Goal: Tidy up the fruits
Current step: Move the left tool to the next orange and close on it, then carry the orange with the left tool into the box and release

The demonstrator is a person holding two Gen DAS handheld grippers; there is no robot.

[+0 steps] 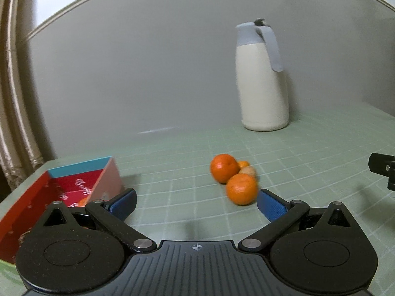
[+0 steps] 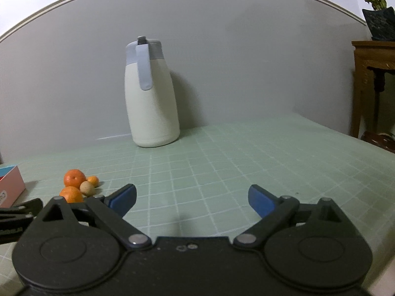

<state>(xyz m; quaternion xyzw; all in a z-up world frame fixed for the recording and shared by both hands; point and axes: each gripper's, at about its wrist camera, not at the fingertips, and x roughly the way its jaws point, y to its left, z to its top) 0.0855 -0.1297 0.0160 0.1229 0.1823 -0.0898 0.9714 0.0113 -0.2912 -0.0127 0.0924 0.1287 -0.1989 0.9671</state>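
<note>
Four round fruits [image 1: 233, 177] are lying clustered, touching, on the green gridded worktop [image 1: 308, 153]. The open red cardboard box [image 1: 61, 192] is holding something orange. Both the left gripper [image 1: 196, 203] and right gripper [image 2: 192, 197] are gaping, holding nothing.

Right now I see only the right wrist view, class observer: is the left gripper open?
Observer: Yes, the left gripper is open and holds nothing.
Operator: Where is it relative to the fruit?
Observer: The near orange lies just ahead of its right finger.
Operator: Is anything in the box?
Observer: The box is red inside, and an orange fruit shows in it, mostly hidden by the gripper.
</note>
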